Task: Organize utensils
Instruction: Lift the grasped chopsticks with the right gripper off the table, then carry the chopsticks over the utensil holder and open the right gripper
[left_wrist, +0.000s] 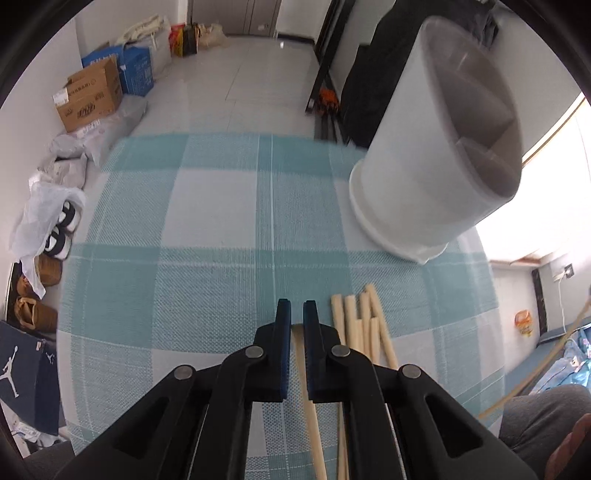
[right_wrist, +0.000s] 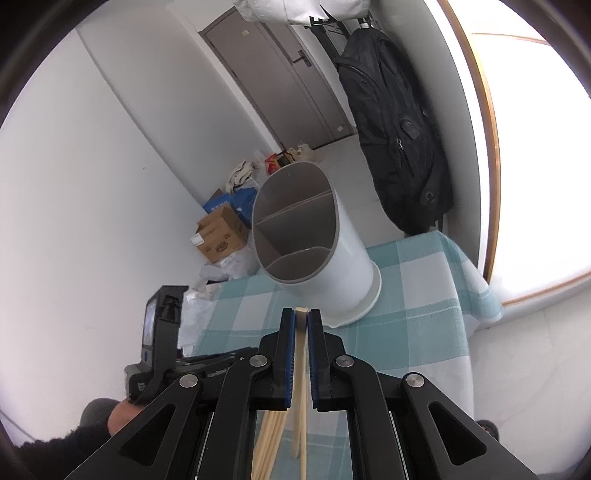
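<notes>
Right wrist alone shows chopsticks (right_wrist: 301, 354) pinched before the holder's (right_wrist: 332, 266) compartments

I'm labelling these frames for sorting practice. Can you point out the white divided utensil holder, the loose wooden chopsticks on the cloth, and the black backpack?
White divided plastic utensil holder (right_wrist: 343, 258): right wrist view, on its outer wall.
Loose pale wooden chopsticks (left_wrist: 364, 325): left wrist view, on their upper ends.
Black fabric backpack (right_wrist: 399, 122): right wrist view, on its front panel.
</notes>
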